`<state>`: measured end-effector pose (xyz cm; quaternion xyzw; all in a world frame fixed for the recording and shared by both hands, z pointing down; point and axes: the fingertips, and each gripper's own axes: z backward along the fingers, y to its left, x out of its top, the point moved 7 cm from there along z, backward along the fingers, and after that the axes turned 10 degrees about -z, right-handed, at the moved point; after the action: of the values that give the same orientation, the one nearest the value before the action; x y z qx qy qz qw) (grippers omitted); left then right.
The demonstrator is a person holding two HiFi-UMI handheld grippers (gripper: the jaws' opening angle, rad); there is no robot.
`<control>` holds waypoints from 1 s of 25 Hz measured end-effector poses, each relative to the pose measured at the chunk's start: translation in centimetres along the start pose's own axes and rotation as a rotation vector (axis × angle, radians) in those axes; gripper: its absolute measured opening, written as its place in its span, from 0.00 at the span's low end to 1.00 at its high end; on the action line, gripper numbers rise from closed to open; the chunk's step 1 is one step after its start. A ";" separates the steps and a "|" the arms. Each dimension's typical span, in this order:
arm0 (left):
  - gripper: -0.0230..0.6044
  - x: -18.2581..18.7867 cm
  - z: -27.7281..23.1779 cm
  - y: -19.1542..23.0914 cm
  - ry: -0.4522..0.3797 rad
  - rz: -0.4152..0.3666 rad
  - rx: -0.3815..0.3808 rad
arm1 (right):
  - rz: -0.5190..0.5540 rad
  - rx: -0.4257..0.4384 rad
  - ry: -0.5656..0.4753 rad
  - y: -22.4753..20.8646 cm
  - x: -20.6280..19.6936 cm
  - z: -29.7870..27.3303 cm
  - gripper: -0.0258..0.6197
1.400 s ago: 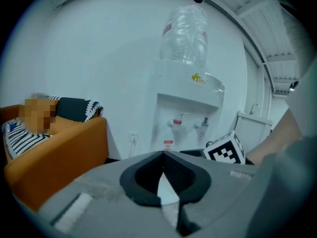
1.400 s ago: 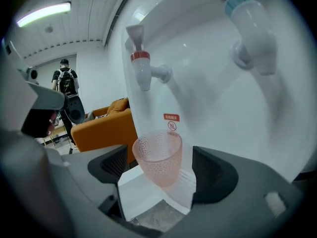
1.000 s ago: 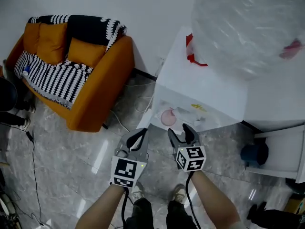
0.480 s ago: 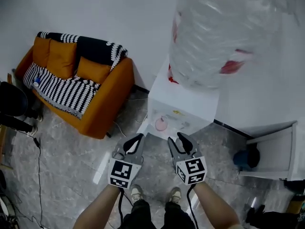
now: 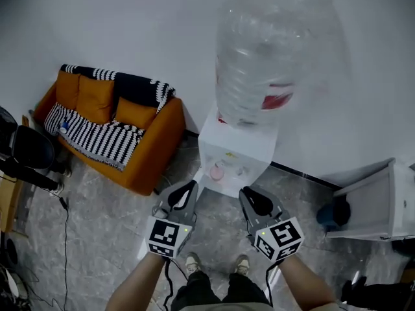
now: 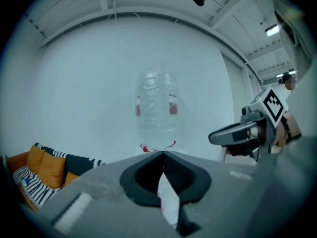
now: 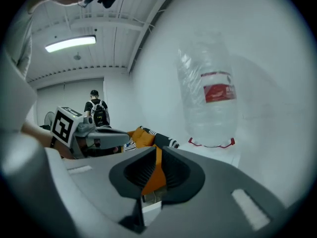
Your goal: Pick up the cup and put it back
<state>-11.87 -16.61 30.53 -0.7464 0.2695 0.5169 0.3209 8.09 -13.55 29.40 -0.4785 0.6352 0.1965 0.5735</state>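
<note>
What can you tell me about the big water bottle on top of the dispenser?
The water bottle is large and made of clear plastic. It stands upside down with its neck in the top of the white dispenser. A red label bands its lower half, and a red collar shows at the neck where it meets the dispenser. It stands upright close to the white wall. Whether water is inside cannot be told.

The big bottle (image 5: 272,57) at the upper middle of the head view was clear, crinkled plastic with a glossy sheen. The dispenser (image 5: 237,149) beneath it looked like smooth white plastic, and the small pink cup (image 5: 217,172) on it looked smooth too. At left, the sofa (image 5: 152,149) was matt orange cloth under a knitted black-and-white throw (image 5: 97,131). The floor (image 5: 97,238) was polished grey stone, glossy with reflections.
</note>
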 end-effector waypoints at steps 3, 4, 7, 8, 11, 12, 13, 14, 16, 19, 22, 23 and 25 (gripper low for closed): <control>0.04 3.0 2.0 -0.8 -0.044 -0.015 0.003 | 0.012 0.016 -0.028 1.7 2.7 2.9 0.07; 0.04 3.9 2.9 -1.0 -0.050 -0.015 0.004 | 0.016 0.025 -0.035 2.4 3.5 3.7 0.06; 0.04 6.3 5.2 -1.7 -0.062 -0.040 0.015 | 0.027 0.046 -0.055 4.1 5.8 6.2 0.05; 0.04 6.9 5.7 -2.0 -0.066 -0.051 0.021 | 0.032 0.052 -0.062 4.4 6.4 7.0 0.05; 0.04 8.6 7.3 -2.9 -0.091 -0.045 0.036 | 0.053 0.067 -0.073 5.1 7.9 9.1 0.05; 0.04 9.2 7.9 -3.3 -0.104 -0.018 0.039 | 0.064 0.069 -0.075 5.5 8.3 9.8 0.05; 0.04 9.8 8.7 -3.7 -0.117 0.014 0.043 | 0.074 0.070 -0.078 6.0 8.6 10.6 0.04; 0.04 10.4 9.4 -4.0 -0.127 0.035 0.045 | 0.080 0.073 -0.081 6.5 9.0 11.3 0.04; 0.04 11.4 10.9 -4.5 -0.143 0.044 0.046 | 0.080 0.084 -0.087 7.4 9.7 12.5 0.04; 0.04 12.6 12.7 -5.0 -0.153 0.038 0.051 | 0.081 0.105 -0.093 8.6 10.4 13.9 0.04; 0.04 13.6 13.8 -5.7 -0.166 0.001 0.050 | 0.103 0.113 -0.098 9.5 10.8 14.9 0.04; 0.04 13.9 14.1 -6.0 -0.170 -0.014 0.049 | 0.107 0.115 -0.099 9.7 10.8 15.2 0.04; 0.04 14.3 14.6 -6.5 -0.175 -0.031 0.049 | 0.107 0.119 -0.098 10.0 10.9 15.5 0.04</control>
<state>-11.24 -2.37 14.51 -0.6944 0.2414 0.5685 0.3692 9.45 -0.68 12.35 -0.3987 0.6416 0.2119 0.6201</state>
